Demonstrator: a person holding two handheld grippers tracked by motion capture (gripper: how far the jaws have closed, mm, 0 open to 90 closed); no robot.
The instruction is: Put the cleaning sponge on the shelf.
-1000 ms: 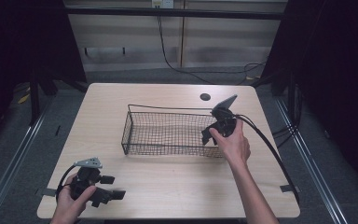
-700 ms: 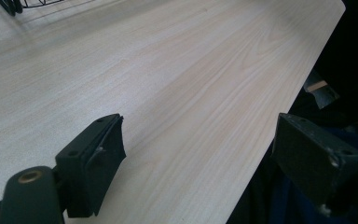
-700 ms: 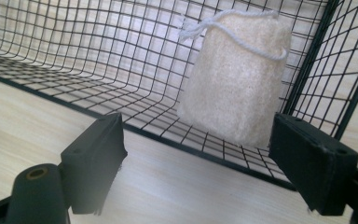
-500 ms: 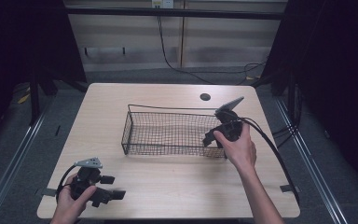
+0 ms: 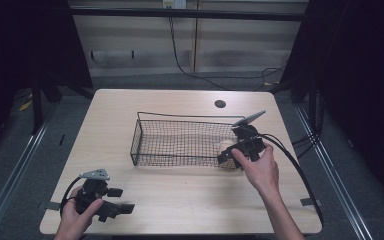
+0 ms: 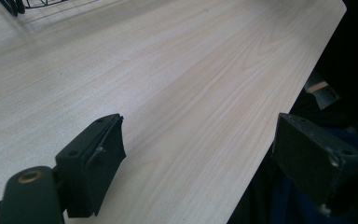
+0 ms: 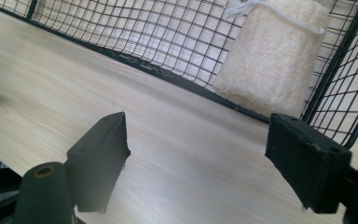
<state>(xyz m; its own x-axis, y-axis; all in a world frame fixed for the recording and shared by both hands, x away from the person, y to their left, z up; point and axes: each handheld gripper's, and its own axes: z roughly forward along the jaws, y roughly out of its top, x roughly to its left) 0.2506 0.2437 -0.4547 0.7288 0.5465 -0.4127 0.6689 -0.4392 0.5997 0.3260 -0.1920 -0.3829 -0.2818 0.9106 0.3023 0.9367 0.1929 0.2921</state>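
The sponge (image 5: 228, 148), a pale loofah pad with a white cord loop, lies inside the wire basket (image 5: 180, 142) at its 3 o'clock end, leaning against the mesh of the near wall. The basket sits mid-counter (image 5: 180, 210), long side running 9 to 3 o'clock.

The right claw (image 5: 228, 159) hangs just outside the basket's near wall, by the corner at about 4 o'clock from the counter's middle. Its jaws stand apart with nothing between them; they have just been closing a little, though the gap is wide. In the right gripper view the sponge (image 7: 272, 60) stands behind the mesh (image 7: 168, 42), ahead of the right claw (image 7: 214, 149) and toward the right jaw, with bare wood under the jaws.

The left claw (image 5: 122, 199) rests low near the counter's 7 o'clock corner, held in the person's left hand, well apart from the basket. In the left gripper view its jaws are wide apart and empty over the counter's edge (image 6: 261, 140), the left claw (image 6: 205, 158) pointing along the wood grain.
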